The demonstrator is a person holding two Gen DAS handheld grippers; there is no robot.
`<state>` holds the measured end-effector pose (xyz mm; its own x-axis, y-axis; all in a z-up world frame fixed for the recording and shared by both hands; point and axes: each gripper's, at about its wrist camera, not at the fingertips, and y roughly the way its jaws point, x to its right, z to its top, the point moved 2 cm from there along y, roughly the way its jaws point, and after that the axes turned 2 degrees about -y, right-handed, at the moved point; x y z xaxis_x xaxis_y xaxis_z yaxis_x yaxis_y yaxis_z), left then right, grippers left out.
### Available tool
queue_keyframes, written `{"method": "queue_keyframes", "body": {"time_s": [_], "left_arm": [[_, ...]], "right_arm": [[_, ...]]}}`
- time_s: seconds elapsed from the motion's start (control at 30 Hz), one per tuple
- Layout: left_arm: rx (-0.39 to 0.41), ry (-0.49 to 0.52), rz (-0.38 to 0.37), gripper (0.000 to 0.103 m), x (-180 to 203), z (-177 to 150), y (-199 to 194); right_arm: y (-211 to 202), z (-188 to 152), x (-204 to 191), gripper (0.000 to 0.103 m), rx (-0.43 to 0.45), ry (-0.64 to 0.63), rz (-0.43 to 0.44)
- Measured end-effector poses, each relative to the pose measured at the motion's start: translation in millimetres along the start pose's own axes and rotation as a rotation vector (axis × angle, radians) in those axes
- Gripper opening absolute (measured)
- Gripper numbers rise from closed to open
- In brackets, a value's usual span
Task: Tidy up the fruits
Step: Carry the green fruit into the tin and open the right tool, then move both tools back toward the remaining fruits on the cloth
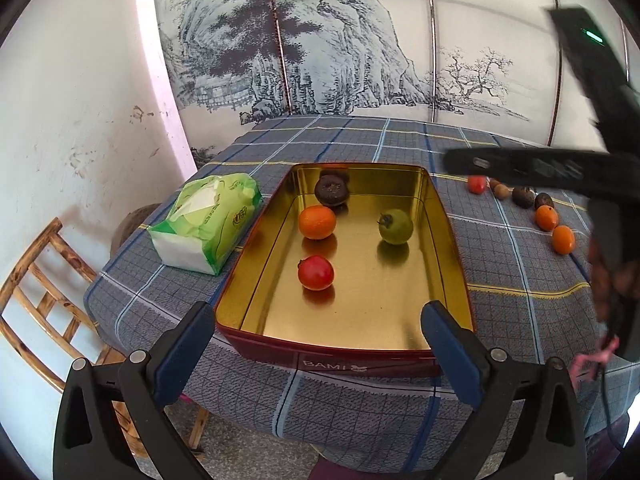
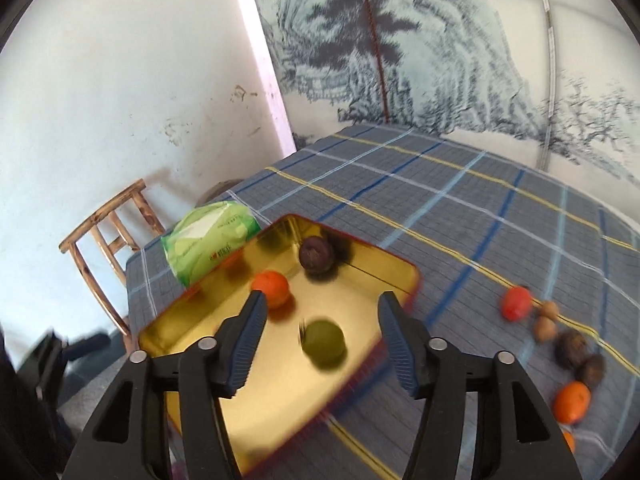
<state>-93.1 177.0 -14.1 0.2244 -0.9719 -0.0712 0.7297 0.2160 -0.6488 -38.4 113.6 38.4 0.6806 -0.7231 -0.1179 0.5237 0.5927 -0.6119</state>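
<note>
A red tin [image 1: 444, 216] with a gold inside sits on the checked cloth. In it lie a dark brown fruit [image 1: 331, 191], an orange fruit [image 1: 317, 222], a green fruit [image 1: 396, 226] and a red fruit [image 1: 316, 273]. My left gripper [image 1: 320, 312] stands wide open at the tin's near edge with nothing between its fingers. My right gripper [image 2: 323, 298] hangs open above the tin [image 2: 280, 392]. The green fruit [image 2: 323, 344] lies loose on the tin floor below its fingers. To the right on the cloth lie a red fruit [image 2: 517, 303], brown nuts [image 2: 546, 322], dark fruits [image 2: 571, 349] and oranges [image 2: 572, 402].
A green tissue pack [image 1: 204, 224] lies left of the tin. A wooden chair [image 1: 40, 292] stands off the table's left edge by the white wall. A painted screen [image 1: 320, 40] backs the table. A blurred black tool body [image 1: 532, 168] crosses the upper right.
</note>
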Motion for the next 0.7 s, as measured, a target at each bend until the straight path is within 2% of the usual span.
{"method": "queue_keyframes", "body": {"time_s": [0.2,0.37,0.57,0.7], "left_arm": [[0.015,0.057,-0.002,0.102,16,0,-5],[0.016,0.109,-0.014,0.102,33,2,-7],[0.001,0.157,-0.028,0.102,52,3,-5],[-0.012,0.188,-0.030,0.102,63,3,-2]], "right_arm": [[-46,-35,47,0.076,0.046,0.051,-0.125],[-73,-65,112,0.079,0.035,0.151,-0.284],[-94,-99,177,0.080,0.007,0.273,-0.398],[-101,-116,210,0.081,-0.012,0.352,-0.440]]}}
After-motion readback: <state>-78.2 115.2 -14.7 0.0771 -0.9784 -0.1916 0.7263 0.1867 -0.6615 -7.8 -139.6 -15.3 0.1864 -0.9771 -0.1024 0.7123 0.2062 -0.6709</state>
